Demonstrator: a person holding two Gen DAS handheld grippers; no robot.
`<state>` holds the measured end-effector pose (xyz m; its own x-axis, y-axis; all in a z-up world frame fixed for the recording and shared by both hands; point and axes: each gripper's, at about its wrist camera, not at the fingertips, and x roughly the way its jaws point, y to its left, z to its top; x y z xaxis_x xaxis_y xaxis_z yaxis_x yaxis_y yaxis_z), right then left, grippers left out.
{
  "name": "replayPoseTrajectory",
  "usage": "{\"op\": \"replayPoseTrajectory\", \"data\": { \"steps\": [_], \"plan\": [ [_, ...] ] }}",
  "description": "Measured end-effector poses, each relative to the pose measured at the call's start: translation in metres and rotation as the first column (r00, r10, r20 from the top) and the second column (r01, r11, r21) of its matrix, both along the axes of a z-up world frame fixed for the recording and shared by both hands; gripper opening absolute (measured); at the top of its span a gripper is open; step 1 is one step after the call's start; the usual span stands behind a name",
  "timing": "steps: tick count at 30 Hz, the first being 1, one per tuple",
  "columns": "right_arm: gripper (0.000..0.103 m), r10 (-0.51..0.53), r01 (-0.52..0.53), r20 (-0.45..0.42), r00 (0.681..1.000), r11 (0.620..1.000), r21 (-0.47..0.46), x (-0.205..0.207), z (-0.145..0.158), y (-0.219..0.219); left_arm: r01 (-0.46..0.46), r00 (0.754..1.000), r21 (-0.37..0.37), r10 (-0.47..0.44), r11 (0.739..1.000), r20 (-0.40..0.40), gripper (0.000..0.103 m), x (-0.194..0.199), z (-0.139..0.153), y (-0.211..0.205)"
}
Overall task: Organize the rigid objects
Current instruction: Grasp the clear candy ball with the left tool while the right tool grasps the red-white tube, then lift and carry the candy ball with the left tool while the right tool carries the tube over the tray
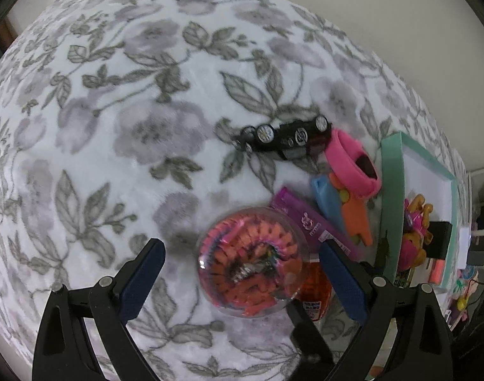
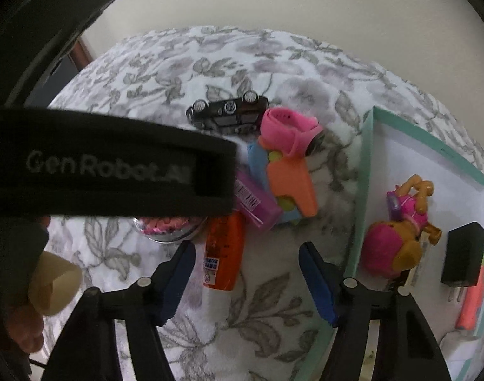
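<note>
Plainly, the move ahead turns on the clear round container of pink and orange pieces, which sits on the floral-covered table directly between the spread blue pads of the left gripper. Its jaws are wide open, one pad well clear on the container's left and the other close against its right edge, so the thing lies dead ahead of the left hand's tool and slightly right of centre. Being round, it offers no long axis to line up with; closing where the jaws stand looks likely to catch it across its width, though a small shift rightward would probably centre it better. The right gripper also hangs with jaws open and empty, over bare cloth. Ahead and left of it lies the orange tube, its long axis running roughly toward the camera, beside the left pad rather than between the two. From the right wrist view the left tool's black body hides most of the container. The teal-rimmed tray stands to the right, already holding a pink and tan toy figure and a black charger. Near its left rim lie a black toy car, a pink band, a purple box and an orange and blue toy. The left hand is clearly nearer the container, the right nearer the tube and tray.
</note>
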<state>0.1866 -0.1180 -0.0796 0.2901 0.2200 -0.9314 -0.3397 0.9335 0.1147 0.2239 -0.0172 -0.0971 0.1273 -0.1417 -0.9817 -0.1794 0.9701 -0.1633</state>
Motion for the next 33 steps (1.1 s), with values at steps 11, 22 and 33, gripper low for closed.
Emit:
{"op": "replayPoseTrajectory", "data": {
  "steps": [11,22,33],
  "plan": [
    [0.046,0.000,0.000,0.018,1.000,1.000,-0.010,0.002,-0.004,0.001,0.009,1.000,0.012,-0.009,1.000,0.004,0.076,-0.001,-0.004,-0.007],
    [0.036,-0.013,0.013,0.034,0.999,1.000,-0.003,0.008,-0.005,-0.013,0.041,0.999,0.060,-0.042,0.997,0.010,0.074,0.001,-0.004,-0.006],
    [0.030,-0.049,0.048,0.052,0.997,0.999,0.023,0.007,-0.002,-0.021,0.040,0.999,0.058,-0.041,0.998,0.023,0.073,-0.001,-0.001,-0.008]
  ]
}}
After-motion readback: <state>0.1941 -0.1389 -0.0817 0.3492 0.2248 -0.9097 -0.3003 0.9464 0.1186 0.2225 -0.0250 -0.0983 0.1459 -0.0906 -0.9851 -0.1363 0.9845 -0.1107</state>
